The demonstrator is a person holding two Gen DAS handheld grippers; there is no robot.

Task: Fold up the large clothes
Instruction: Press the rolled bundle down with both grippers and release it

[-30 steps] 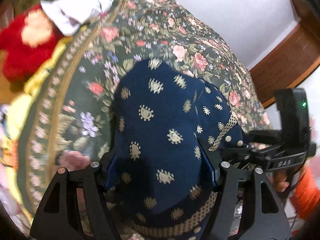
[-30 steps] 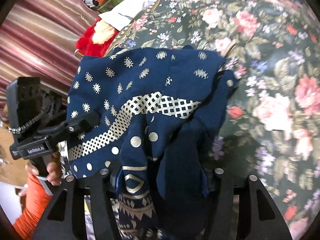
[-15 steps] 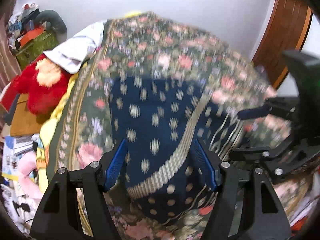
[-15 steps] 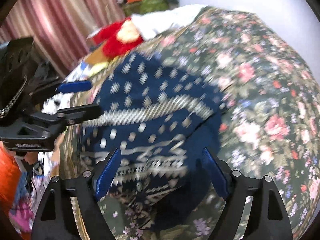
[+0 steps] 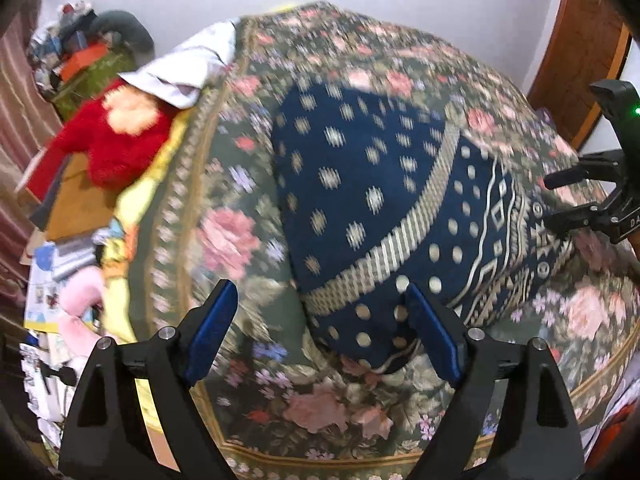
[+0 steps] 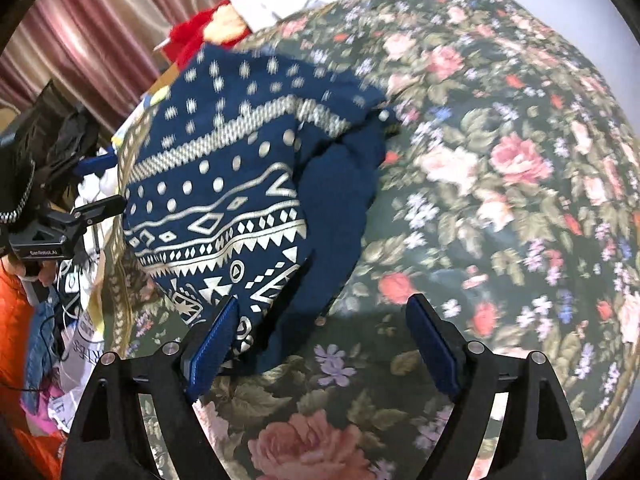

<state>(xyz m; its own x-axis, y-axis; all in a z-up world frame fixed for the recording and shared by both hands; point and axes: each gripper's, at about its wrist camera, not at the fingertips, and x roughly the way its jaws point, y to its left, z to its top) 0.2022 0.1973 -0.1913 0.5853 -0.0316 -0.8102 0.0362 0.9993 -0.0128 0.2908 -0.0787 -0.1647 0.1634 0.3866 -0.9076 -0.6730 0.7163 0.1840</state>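
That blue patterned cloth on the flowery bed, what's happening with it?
A person is folding it with a hand-held gripper in each hand. The blue garment lies folded on the floral bedspread. The left hand-held gripper and the right hand-held gripper have just been opening; both are open, holding nothing.

One folded navy garment (image 5: 360, 184) with silver print, lying on one floral bedspread (image 5: 240, 240). Two grippers: left gripper (image 5: 320, 336), right gripper (image 6: 320, 340). One red plush toy (image 5: 116, 136) off the bedspread's far left corner, beside one white cloth (image 5: 188, 64). One pink plush (image 5: 80, 296) past the left edge.
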